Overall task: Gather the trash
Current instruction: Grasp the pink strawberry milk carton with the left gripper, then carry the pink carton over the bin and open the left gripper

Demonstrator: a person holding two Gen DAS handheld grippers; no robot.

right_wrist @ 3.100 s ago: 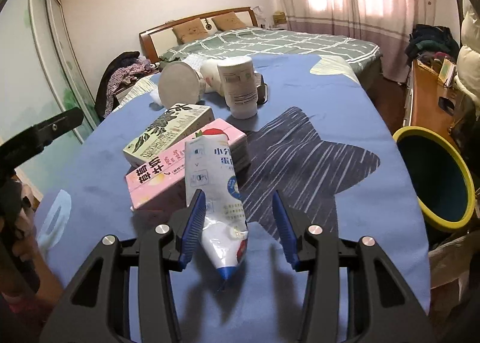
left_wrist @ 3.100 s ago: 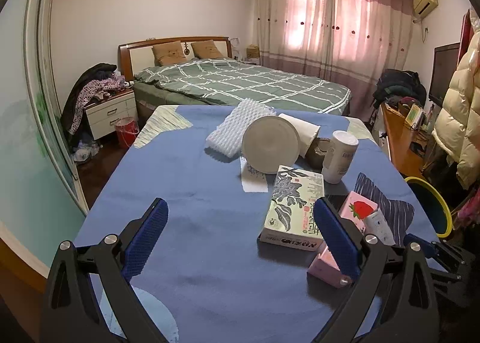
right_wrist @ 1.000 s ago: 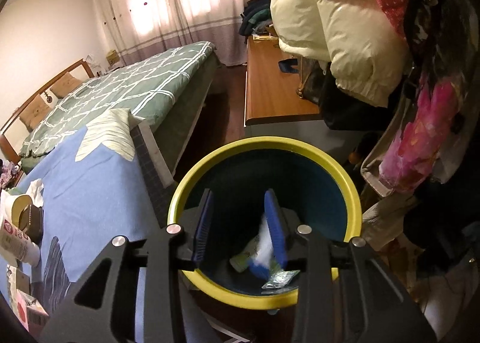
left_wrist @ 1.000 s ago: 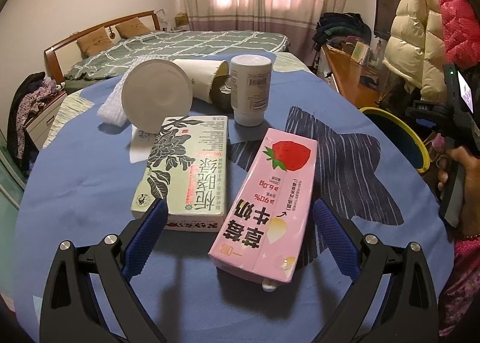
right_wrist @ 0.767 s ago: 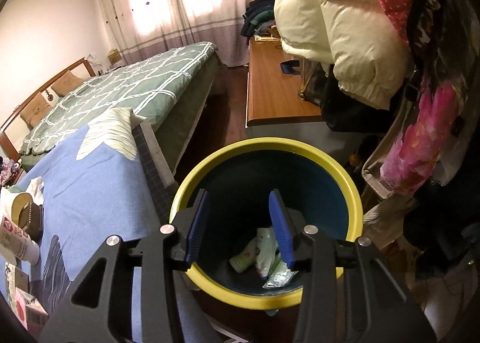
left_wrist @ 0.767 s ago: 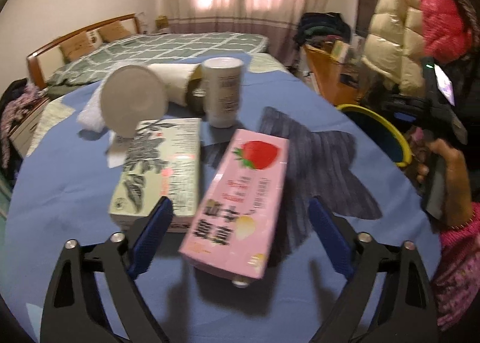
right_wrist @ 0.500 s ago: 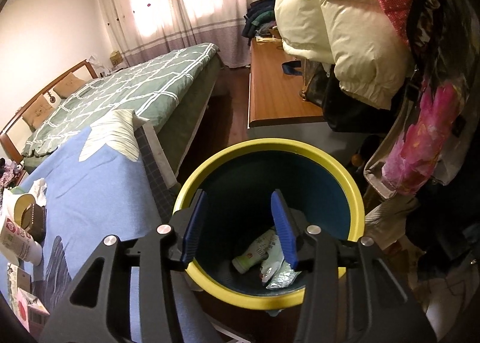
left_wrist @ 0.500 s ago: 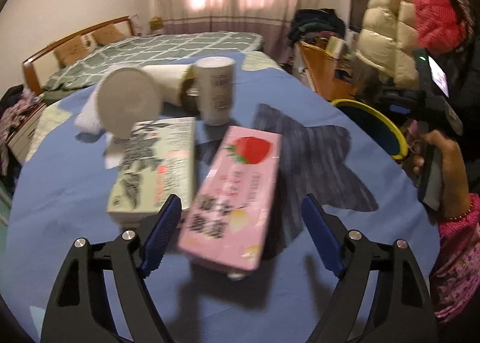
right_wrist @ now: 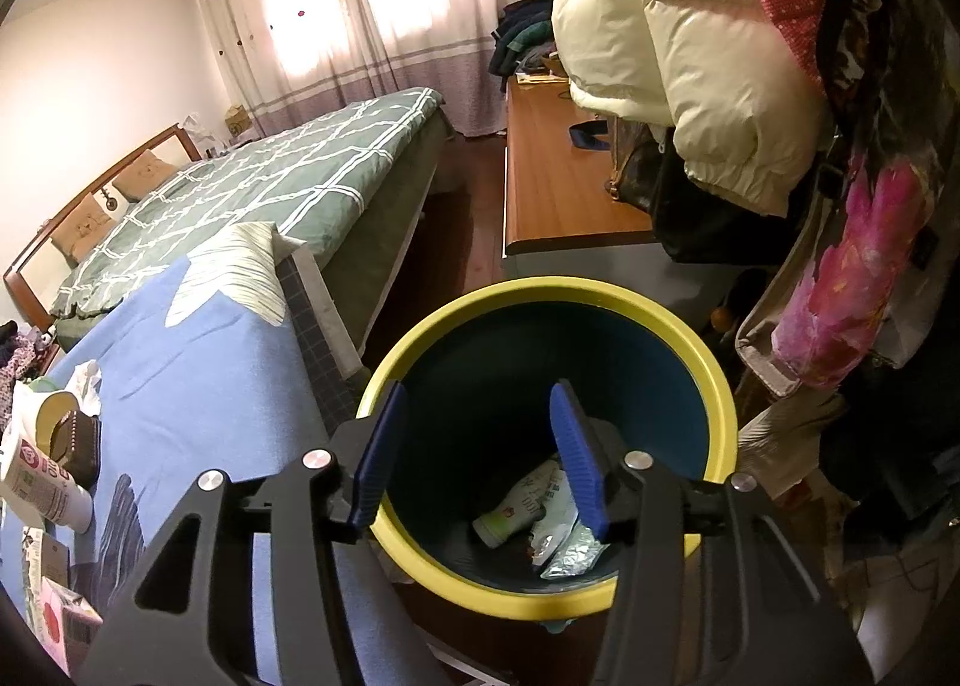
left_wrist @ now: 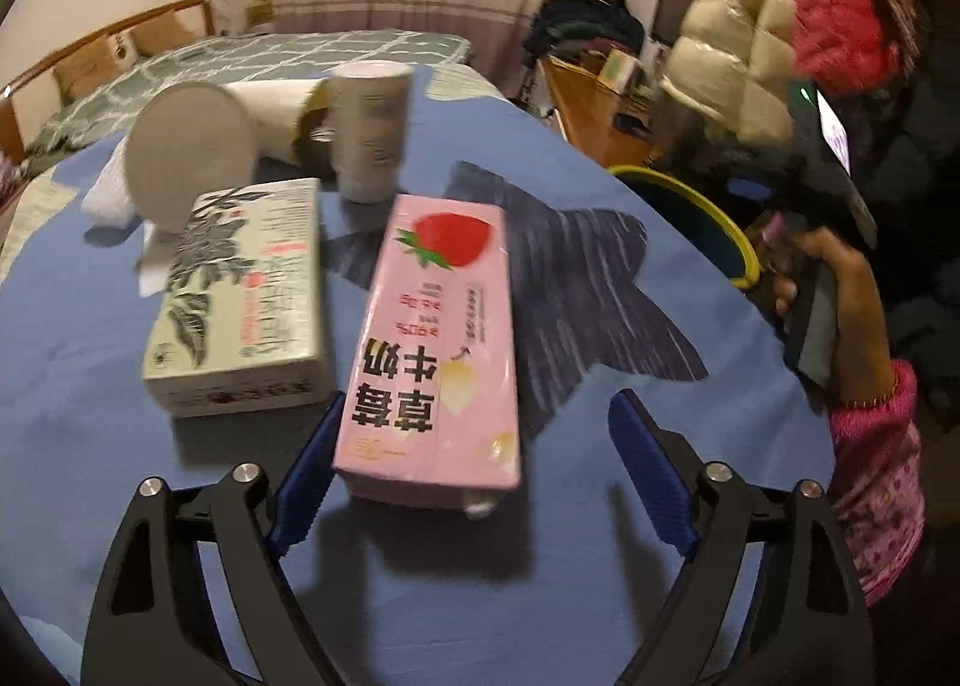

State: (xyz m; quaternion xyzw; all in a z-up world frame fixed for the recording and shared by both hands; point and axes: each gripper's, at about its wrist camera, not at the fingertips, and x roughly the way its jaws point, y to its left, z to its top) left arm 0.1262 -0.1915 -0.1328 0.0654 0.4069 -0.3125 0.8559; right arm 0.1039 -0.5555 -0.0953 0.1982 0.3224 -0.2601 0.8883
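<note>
Left gripper (left_wrist: 471, 461) sits low over the blue-covered table (left_wrist: 90, 446), jaws apart and straddling the near end of the pink strawberry milk carton (left_wrist: 438, 344), which lies flat beside a green-printed box (left_wrist: 240, 290); the pads do not look pressed on it yet, a stance that reads as lining up a grip across its width. Right gripper (right_wrist: 474, 455) hangs over the yellow-rimmed bin (right_wrist: 717, 386), jaws opening with nothing between them, a white bottle (right_wrist: 519, 503) and wrappers lying on the bin's bottom — likely a drop-off position.
</note>
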